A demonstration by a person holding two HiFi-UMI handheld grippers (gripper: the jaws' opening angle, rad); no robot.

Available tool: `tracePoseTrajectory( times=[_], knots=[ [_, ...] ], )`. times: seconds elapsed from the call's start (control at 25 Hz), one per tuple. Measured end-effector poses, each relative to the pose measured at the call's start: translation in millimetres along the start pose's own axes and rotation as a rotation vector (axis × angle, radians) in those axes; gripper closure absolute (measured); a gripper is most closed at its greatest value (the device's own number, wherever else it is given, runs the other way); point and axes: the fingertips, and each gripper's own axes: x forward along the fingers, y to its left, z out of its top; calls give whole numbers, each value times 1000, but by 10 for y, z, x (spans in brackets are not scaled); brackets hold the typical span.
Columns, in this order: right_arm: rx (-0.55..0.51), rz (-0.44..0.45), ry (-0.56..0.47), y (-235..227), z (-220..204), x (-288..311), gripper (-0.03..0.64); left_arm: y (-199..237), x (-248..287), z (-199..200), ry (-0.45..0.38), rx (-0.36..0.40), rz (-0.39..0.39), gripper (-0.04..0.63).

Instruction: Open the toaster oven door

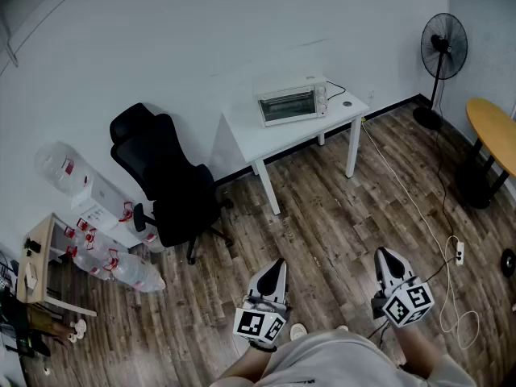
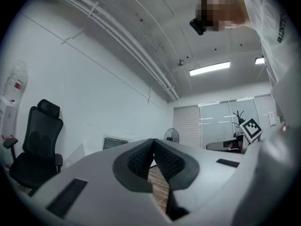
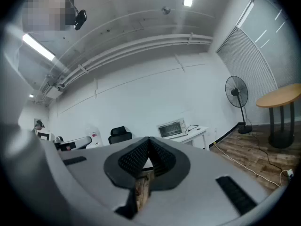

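Note:
A silver toaster oven [image 1: 292,103] stands on a white table [image 1: 250,139] against the far wall, its glass door closed. It shows small and distant in the right gripper view [image 3: 171,128] and as a dim shape in the left gripper view [image 2: 114,142]. Both grippers hang low near the person's body, well short of the table. My left gripper [image 1: 277,266] has its tips pressed together with nothing between them. My right gripper [image 1: 384,255] is shut and empty too.
A black office chair [image 1: 169,185] stands left of the table. Water bottles and boxes [image 1: 97,224] lie at the left wall. A standing fan [image 1: 442,51] and a round wooden table [image 1: 493,134] are at the right. A white cable [image 1: 431,224] runs across the wooden floor.

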Motion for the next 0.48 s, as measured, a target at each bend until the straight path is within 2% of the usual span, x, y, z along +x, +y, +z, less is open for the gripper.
tracePoseTrajectory(
  times=[0.48],
  knots=[
    [-1, 4, 9, 289, -73, 229, 601, 317, -137, 4, -3, -15, 6, 586]
  ],
)
